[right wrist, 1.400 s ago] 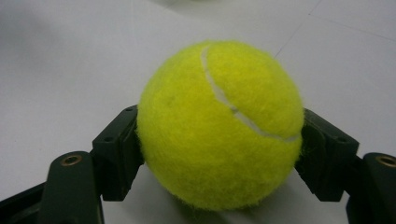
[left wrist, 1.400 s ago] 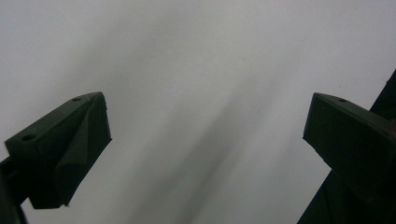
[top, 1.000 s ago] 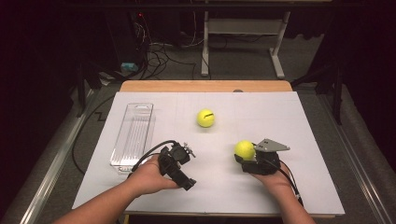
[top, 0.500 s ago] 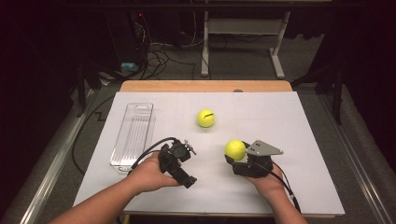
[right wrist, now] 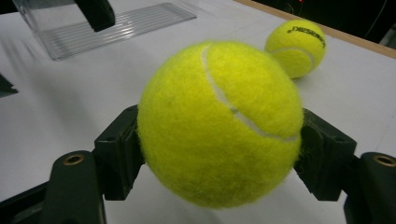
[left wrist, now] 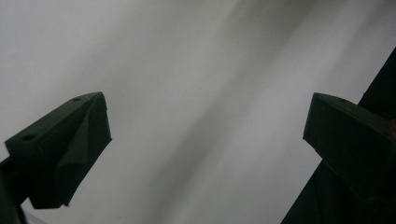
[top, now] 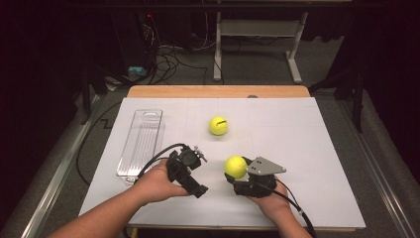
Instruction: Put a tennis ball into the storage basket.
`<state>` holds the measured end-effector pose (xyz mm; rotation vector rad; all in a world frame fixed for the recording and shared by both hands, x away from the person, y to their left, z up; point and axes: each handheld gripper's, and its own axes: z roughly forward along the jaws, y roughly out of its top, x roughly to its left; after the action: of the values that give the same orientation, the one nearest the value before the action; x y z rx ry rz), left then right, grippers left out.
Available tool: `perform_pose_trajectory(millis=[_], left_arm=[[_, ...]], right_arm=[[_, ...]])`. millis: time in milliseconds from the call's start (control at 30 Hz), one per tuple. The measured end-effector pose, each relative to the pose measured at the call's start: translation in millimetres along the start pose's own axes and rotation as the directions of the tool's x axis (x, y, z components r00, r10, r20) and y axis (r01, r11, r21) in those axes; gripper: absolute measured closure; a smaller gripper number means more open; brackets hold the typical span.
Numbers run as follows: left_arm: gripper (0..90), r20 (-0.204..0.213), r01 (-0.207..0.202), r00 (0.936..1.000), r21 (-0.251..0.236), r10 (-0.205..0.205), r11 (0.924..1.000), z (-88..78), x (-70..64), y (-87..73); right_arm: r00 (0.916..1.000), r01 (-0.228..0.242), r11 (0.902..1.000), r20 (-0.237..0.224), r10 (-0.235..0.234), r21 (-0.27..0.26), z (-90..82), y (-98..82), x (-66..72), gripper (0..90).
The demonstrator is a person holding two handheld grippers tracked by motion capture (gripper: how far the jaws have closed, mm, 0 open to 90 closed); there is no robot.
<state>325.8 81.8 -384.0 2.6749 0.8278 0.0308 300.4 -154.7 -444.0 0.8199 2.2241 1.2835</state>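
The right gripper [top: 236, 171] is clamped on a tennis ball [top: 235, 166], apparently just clear of the white table [top: 307, 148]. The left gripper [top: 190, 171] rests nearby, jaws apart. Farther off lie a second ball [top: 218, 125] and a clear tray [top: 141, 144].

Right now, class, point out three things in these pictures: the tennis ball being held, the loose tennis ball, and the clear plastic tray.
held tennis ball [right wrist: 219, 123]: right gripper view, middle of its felt.
loose tennis ball [top: 218, 125]: high view, its centre.
clear plastic tray [top: 142, 141]: high view, its ribbed floor.
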Motion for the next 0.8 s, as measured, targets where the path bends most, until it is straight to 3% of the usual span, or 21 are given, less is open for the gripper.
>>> perform_pose_trajectory(millis=[333,800], left_arm=[[1.5,-0.006,-0.011,0.9999,0.000,0.011,0.9999,-6.8,-2.4,3.4],[1.3,-0.007,-0.023,0.9997,-0.017,0.023,0.9996,-19.1,-9.1,20.4]], right_arm=[[0.9985,0.025,0.9995,-0.048,-0.024,0.018,3.0,-8.3,18.8,27.3],[0.9965,0.034,0.9994,-0.077,-0.033,0.006,5.9,-9.6,28.0,27.3]])
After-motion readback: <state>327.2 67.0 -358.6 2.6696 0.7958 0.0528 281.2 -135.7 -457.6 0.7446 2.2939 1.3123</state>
